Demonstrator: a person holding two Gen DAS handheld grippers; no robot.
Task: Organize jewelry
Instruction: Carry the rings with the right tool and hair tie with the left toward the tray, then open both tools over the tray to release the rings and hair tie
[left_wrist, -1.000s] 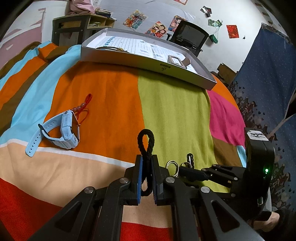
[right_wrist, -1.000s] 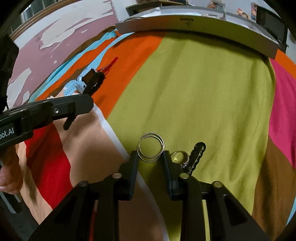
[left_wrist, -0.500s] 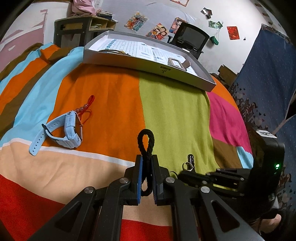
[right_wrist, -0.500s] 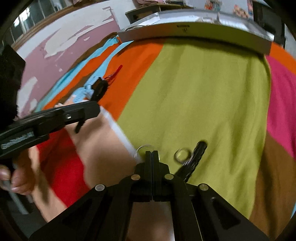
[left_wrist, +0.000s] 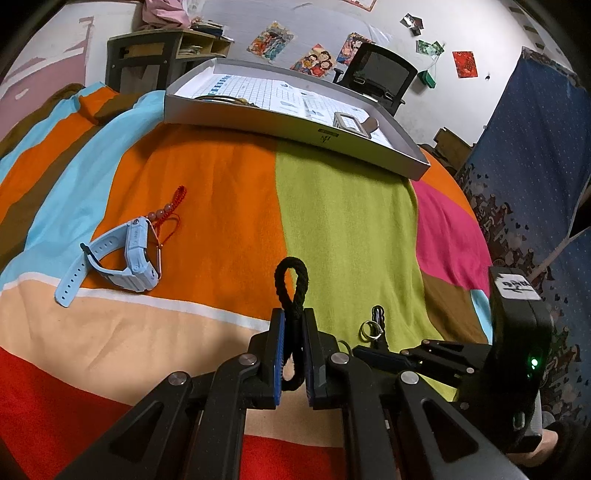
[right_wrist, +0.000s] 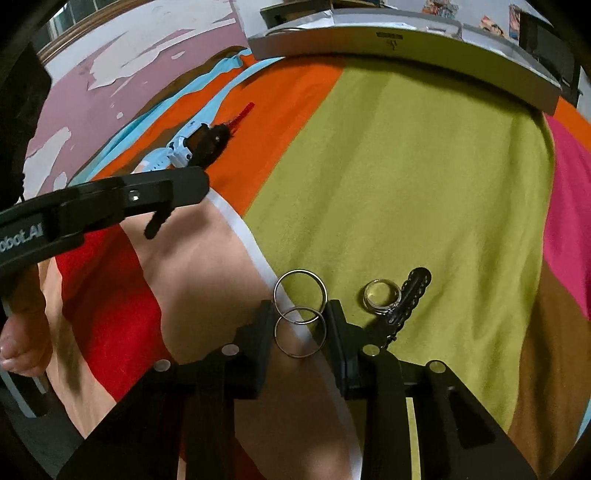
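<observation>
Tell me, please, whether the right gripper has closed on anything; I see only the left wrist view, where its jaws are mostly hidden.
Observer: No. The right gripper is open, with its jaws on either side of two thin wire hoops lying on the blanket.
Operator: Are the hoops separate?
Observer: They overlap slightly. The far hoop is on the green stripe and the near hoop lies across the white stripe.
Operator: Does anything show below my left gripper?
Observer: Yes. A short end of the black cord hangs beneath the left gripper.
</observation>
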